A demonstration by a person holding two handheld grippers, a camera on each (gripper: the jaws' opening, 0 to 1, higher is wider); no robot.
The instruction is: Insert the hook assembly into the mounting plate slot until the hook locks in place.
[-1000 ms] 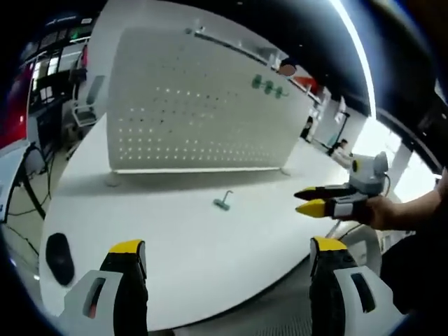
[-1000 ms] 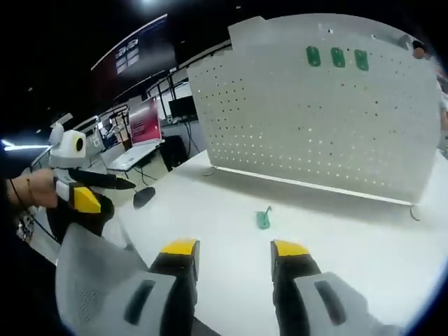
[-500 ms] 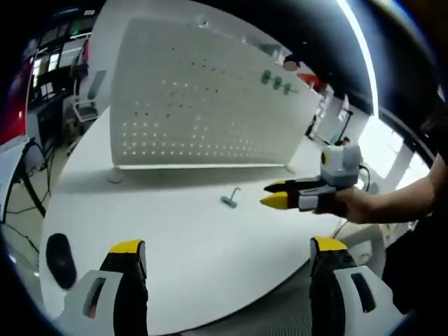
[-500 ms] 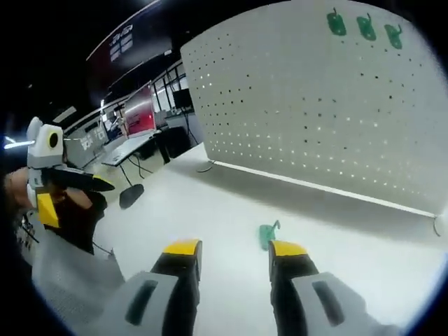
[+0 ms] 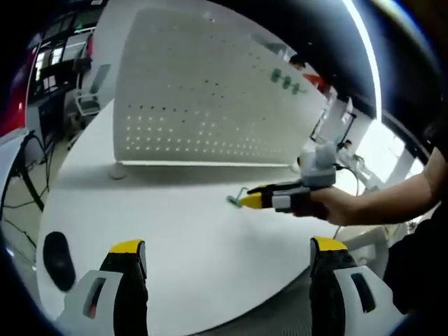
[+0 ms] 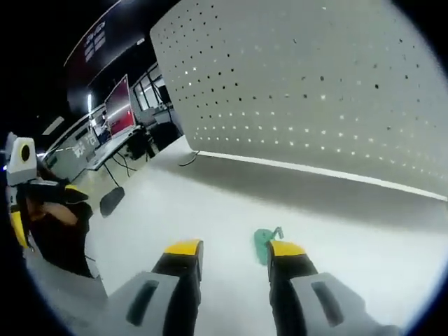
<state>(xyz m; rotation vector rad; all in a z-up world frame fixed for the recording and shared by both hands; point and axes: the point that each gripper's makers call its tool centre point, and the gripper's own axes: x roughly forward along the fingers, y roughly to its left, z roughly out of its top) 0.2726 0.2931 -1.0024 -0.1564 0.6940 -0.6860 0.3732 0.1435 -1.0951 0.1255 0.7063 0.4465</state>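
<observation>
Two jaws of the right gripper stand apart, just short of one green hook assembly lying on the white table. Left gripper is spread wide, holding nothing. Three green hooks hang on the white pegboard.

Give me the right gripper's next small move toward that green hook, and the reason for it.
Probably nudge the right gripper forward and slightly toward its right jaw. Its jaws are open, and the green hook lies on the white table just past the right jaw's tip, not yet between them. Close after that.
</observation>
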